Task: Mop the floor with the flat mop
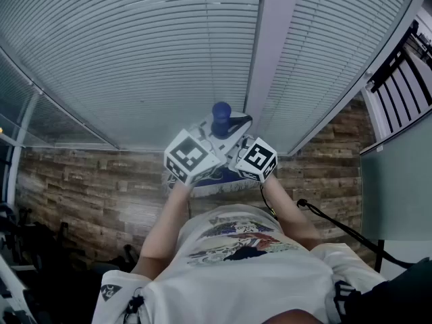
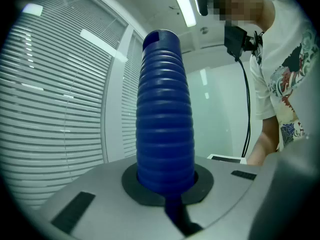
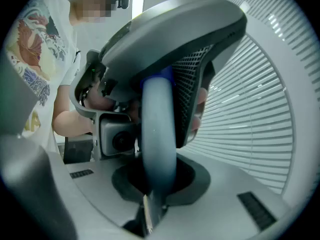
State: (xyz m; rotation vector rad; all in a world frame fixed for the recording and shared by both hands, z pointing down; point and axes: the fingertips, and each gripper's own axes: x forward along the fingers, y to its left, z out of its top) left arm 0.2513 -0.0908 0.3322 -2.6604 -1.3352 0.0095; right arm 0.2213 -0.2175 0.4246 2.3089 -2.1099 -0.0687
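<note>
left gripper: clamped on blue grip | right gripper: clamped on grey pole just below | mop: roughly upright before person, over wood floor, near blinds

left gripper and right gripper hold mop handle.
</note>
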